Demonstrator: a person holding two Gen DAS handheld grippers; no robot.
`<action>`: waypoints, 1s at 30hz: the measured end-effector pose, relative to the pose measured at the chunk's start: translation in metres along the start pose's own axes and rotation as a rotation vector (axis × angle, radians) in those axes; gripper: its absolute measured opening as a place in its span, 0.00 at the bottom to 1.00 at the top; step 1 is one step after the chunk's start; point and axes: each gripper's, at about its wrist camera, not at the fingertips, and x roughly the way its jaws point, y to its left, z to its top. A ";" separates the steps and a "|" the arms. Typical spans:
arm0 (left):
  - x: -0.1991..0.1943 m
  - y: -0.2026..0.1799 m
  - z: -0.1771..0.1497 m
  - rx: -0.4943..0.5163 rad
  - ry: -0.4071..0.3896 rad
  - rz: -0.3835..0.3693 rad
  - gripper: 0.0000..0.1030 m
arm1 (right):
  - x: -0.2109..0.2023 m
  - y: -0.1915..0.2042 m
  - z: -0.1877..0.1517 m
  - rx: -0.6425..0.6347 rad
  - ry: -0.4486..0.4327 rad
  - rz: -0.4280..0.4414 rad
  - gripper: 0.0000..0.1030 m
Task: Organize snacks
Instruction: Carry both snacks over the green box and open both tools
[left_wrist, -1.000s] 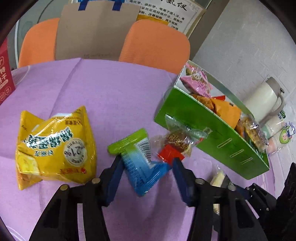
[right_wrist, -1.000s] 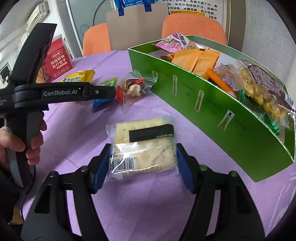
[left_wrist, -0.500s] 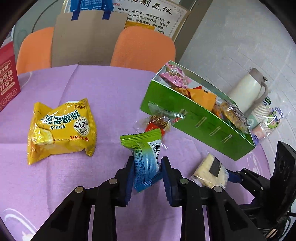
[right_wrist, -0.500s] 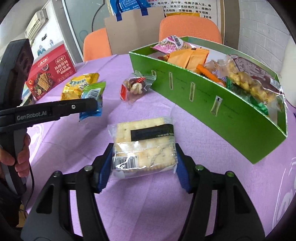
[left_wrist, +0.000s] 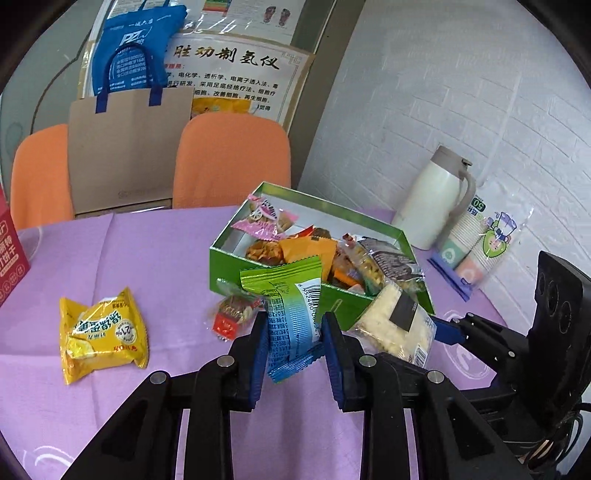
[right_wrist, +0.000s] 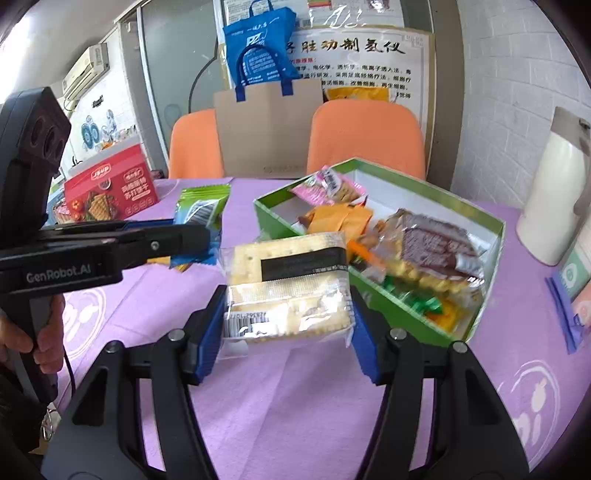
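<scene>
My left gripper (left_wrist: 295, 332) is shut on a green-and-blue snack packet (left_wrist: 291, 306), held up off the purple tablecloth in front of the green box (left_wrist: 236, 258). My right gripper (right_wrist: 288, 314) is shut on a clear-wrapped cracker pack (right_wrist: 288, 284), also lifted, close to the near wall of the green box (right_wrist: 391, 306). The box holds several snack packets. On the cloth lie a yellow chip bag (left_wrist: 103, 332) and a small clear packet with a red end (left_wrist: 236, 310). The cracker pack (left_wrist: 395, 325) and the green-and-blue packet (right_wrist: 199, 210) each show in the other wrist view.
A white thermos (left_wrist: 432, 206) and a sleeve of paper cups (left_wrist: 476, 247) stand right of the box. A red biscuit carton (right_wrist: 110, 192) sits at the table's left. Two orange chairs (left_wrist: 232, 158) and a brown paper bag (left_wrist: 125, 158) are behind. A hand (right_wrist: 33, 332) grips the left tool.
The left jaws shut on the green-and-blue packet and lifted it off the cloth. The right gripper raised the cracker pack from the table. Both moved toward the green box.
</scene>
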 end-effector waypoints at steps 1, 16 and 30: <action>-0.001 -0.002 0.002 0.001 -0.003 -0.005 0.27 | -0.001 -0.002 0.003 0.000 -0.005 -0.009 0.61; 0.033 -0.015 0.067 -0.015 -0.048 0.018 0.27 | 0.008 -0.065 0.043 0.089 -0.080 -0.159 0.61; 0.120 -0.008 0.086 -0.061 0.090 0.037 0.46 | 0.083 -0.087 0.047 0.038 0.045 -0.255 0.91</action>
